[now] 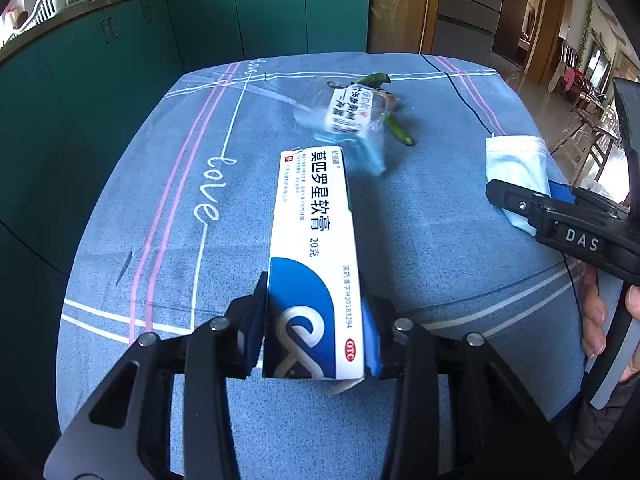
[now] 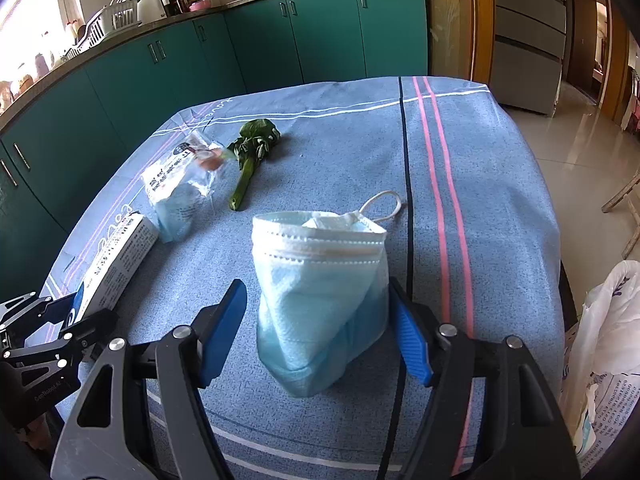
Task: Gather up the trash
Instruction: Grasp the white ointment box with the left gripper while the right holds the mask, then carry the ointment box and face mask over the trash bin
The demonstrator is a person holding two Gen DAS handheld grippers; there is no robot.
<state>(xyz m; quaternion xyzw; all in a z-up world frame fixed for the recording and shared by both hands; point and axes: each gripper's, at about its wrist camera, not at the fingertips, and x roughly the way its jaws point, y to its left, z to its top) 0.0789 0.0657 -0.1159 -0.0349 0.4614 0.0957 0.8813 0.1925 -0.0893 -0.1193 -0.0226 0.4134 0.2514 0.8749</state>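
Observation:
A white and blue ointment box [image 1: 314, 248] lies lengthwise on the blue tablecloth [image 1: 420, 240], and my left gripper [image 1: 316, 320] is shut on its near end, both blue pads pressing its sides. In the right wrist view the same box [image 2: 116, 264] shows at the left edge. A folded light blue face mask [image 2: 320, 280] stands between the fingers of my right gripper [image 2: 320, 320], which is open, with a gap at the left pad. Farther back lie a clear plastic wrapper [image 2: 180, 176] and a green vegetable stalk [image 2: 252, 148].
The table's right edge drops off to a tiled floor [image 2: 580, 140]. A white plastic bag [image 2: 604, 340] hangs beside the table at the right. Teal cabinets [image 2: 280, 40] run behind the table. A person's hand [image 1: 596, 320] holds the right gripper's handle.

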